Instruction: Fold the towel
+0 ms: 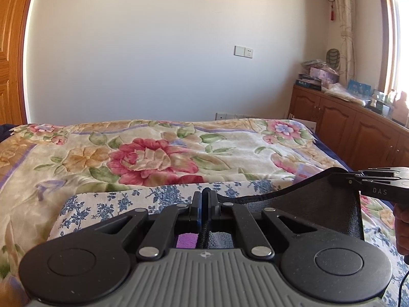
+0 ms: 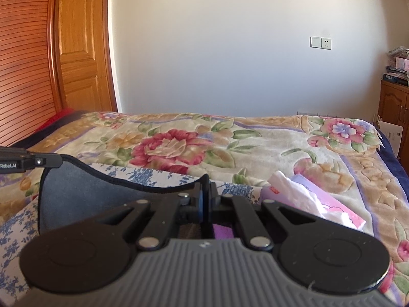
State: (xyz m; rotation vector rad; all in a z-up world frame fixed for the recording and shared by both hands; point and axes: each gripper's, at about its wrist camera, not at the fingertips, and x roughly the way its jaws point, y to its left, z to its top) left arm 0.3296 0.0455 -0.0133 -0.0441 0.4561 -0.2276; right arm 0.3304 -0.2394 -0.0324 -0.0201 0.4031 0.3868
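Between your two grippers hangs the dark towel (image 1: 314,204), lifted above the bed and sagging in a shallow curve along its bound top edge. Your left gripper (image 1: 205,206) is clamped on one upper corner, its jaws pressed together on the hem; your right gripper (image 2: 205,199) pinches the other upper corner in the same way. Each gripper appears in the other's view, gripping the far end of that edge. Below the towel lies a blue-flowered white cloth (image 1: 115,204), spread over the floral blanket (image 1: 153,153) that covers the bed. A pink-and-white tissue pack (image 2: 314,199) rests on the blanket just beside your right gripper. A wooden cabinet (image 1: 358,128) stands at the right, and a wooden door (image 2: 81,51) at the left.
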